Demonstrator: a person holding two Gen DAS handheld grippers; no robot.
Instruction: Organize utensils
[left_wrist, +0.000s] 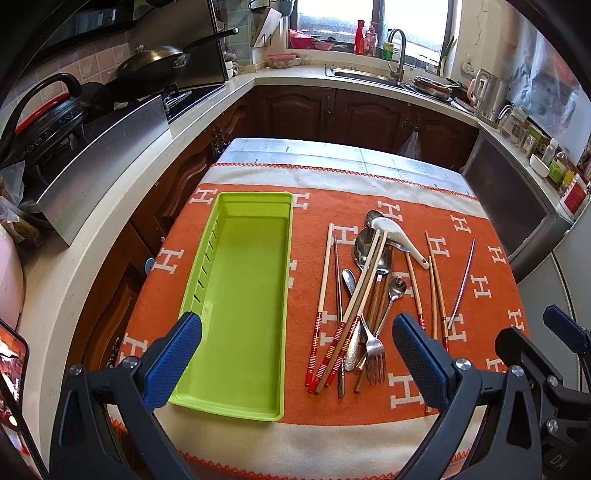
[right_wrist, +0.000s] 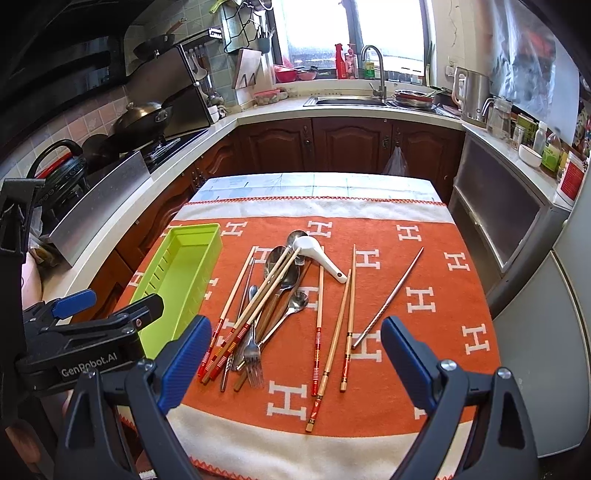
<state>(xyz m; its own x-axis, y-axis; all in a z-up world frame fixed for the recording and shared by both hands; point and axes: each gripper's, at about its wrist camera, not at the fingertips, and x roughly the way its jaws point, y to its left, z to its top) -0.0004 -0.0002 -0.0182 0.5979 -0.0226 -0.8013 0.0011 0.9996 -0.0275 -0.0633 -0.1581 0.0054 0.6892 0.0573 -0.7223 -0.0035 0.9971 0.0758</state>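
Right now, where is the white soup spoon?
The white soup spoon lies at the far end of the utensil pile on the orange cloth, right of the green tray, its bowl overlapping a metal spoon.

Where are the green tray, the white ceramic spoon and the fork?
green tray (left_wrist: 243, 295), left wrist view, bare floor of the tray.
white ceramic spoon (right_wrist: 308, 245), right wrist view, its bowl.
fork (right_wrist: 254, 363), right wrist view, its tines.
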